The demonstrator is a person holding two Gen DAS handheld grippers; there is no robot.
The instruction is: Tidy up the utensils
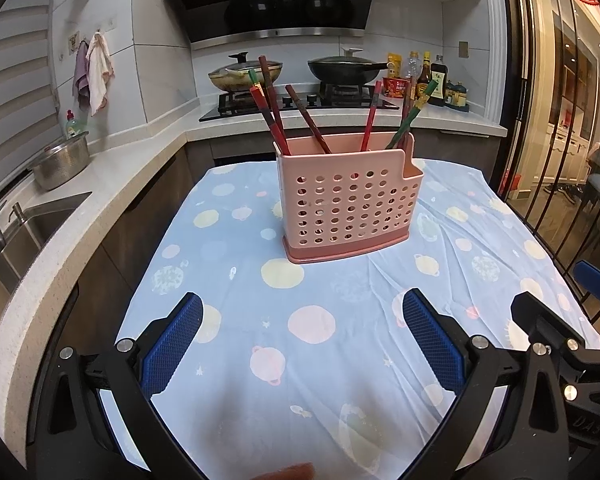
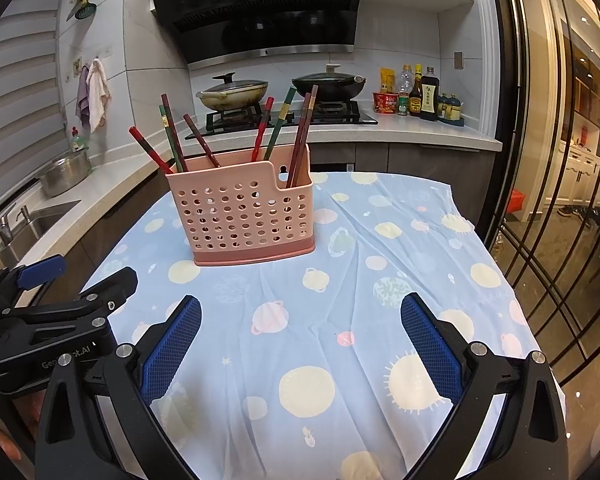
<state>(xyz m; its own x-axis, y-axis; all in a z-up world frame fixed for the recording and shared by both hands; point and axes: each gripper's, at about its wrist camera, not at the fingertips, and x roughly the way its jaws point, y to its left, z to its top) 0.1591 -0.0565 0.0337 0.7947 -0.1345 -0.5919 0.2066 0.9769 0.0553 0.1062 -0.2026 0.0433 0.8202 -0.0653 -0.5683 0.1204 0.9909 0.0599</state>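
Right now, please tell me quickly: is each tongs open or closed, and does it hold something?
Left tongs: open, holding nothing, above the tablecloth.
Right tongs: open, holding nothing.

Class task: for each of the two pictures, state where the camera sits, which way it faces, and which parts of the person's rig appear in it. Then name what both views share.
Left wrist view: sits on the left gripper, facing forward over the tablecloth toward the pink holder and stove; its own open blue fingers show, with the right gripper at the right edge.
Right wrist view: sits on the right gripper, facing the same way from further right; its open fingers show, the left gripper at far left.
Shared: holder, chopsticks, tablecloth, stove.
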